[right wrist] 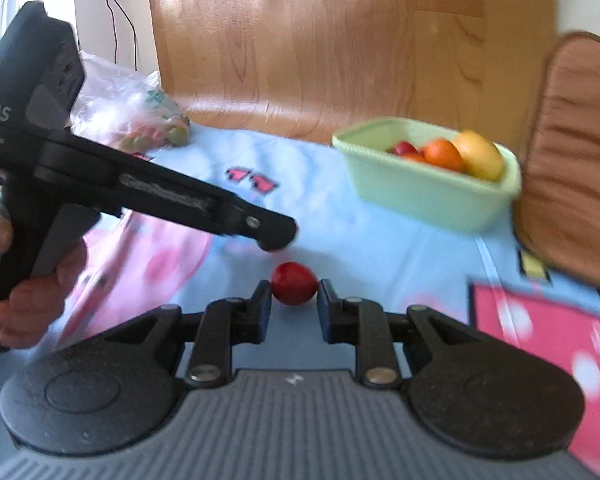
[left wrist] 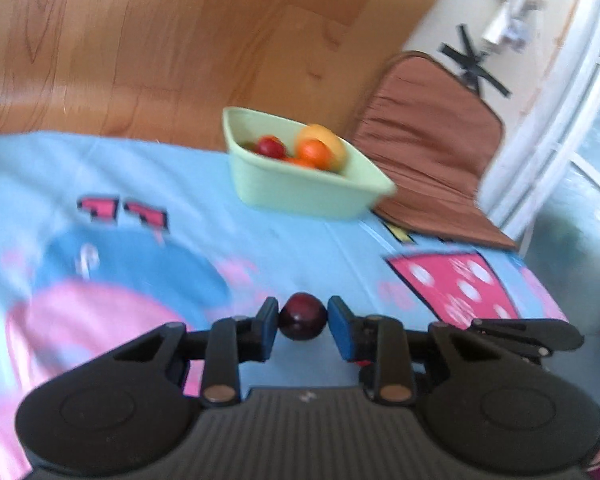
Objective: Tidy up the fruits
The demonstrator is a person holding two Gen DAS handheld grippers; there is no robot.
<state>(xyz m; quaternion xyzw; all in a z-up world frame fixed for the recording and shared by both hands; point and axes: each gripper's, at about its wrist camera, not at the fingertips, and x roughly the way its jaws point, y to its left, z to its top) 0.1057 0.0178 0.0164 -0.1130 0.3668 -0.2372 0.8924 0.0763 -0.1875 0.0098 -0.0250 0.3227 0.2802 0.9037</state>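
Note:
My left gripper [left wrist: 303, 318] is shut on a dark red plum [left wrist: 303, 316] and holds it above the blue cloth. My right gripper [right wrist: 293, 294] is shut on a bright red plum [right wrist: 293, 283]. A pale green basin [left wrist: 300, 190] stands at the far side of the cloth and holds red and orange fruits [left wrist: 314, 152]. It also shows in the right wrist view [right wrist: 420, 192], to the upper right of my right gripper. The left gripper's body [right wrist: 140, 188] reaches in from the left of the right wrist view.
A clear plastic bag with fruit [right wrist: 140, 120] lies at the far left of the cloth. A brown chair cushion [left wrist: 432, 148] stands right of the basin. A wooden headboard [left wrist: 180, 40] runs behind. The cloth [left wrist: 180, 184] has pink cartoon prints.

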